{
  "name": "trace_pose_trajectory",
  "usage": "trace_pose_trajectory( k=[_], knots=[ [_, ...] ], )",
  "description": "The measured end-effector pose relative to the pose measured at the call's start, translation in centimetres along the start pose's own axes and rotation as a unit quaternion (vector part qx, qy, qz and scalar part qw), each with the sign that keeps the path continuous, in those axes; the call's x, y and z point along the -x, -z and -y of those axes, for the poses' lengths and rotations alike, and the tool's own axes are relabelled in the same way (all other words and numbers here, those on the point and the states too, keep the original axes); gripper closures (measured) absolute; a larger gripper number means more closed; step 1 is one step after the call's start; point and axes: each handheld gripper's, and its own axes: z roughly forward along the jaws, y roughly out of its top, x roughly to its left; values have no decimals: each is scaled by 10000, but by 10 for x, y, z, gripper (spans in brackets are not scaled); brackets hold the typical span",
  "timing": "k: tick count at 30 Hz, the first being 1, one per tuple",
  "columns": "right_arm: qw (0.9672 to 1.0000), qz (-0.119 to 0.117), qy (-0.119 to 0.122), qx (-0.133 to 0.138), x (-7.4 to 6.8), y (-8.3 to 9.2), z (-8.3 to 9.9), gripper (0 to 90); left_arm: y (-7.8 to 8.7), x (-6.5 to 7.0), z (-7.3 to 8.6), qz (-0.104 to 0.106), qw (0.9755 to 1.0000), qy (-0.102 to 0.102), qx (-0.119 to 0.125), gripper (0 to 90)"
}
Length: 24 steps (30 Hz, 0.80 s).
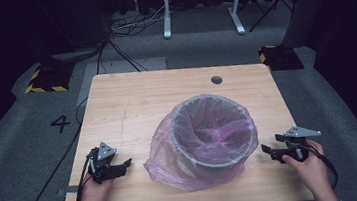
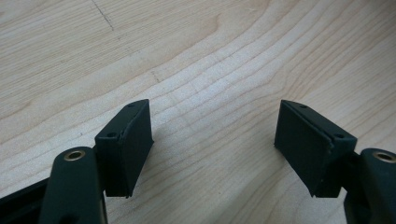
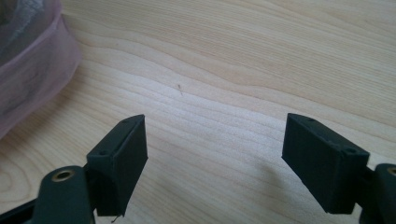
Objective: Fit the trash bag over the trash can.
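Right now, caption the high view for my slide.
Two open grippers, left and right, flank a bin lined with a pink bag.

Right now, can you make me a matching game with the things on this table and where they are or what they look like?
Things:
1. bin
2. bag
3. left gripper
4. hole

Descriptions:
A. pink and see-through
B. near the table's far edge
C. in the middle of the table
D. open, near the left front corner

Pairs: 1-C, 2-A, 3-D, 4-B
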Motion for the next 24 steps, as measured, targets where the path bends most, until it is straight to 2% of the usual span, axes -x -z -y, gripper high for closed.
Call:
trace_pose_trajectory(
  k=[5, 14, 16, 17, 20, 24],
  knots=[
    [9999, 49, 101, -82, 1, -7, 2, 216, 0, 0, 0, 0, 10000, 1, 1, 275],
    [9999, 57, 16, -113, 3, -16, 0, 206, 0, 0, 0, 2, 10000, 3, -1, 276],
    [9997, 115, 156, -168, 5, -19, -2, 177, 0, 0, 0, 9, 10000, 6, 2, 275],
    [9993, 170, 245, -226, 6, -21, -3, 135, 0, 0, 0, 17, 10000, 18, -5, 274],
    [9990, 152, 256, -328, 12, -26, -8, 55, 0, 0, 0, 13, 10000, 4, -8, 274],
    [9985, 65, 336, -422, 19, -31, -11, 0, 0, 0, 0, 11, 10000, 0, -9, 274]
  ],
)
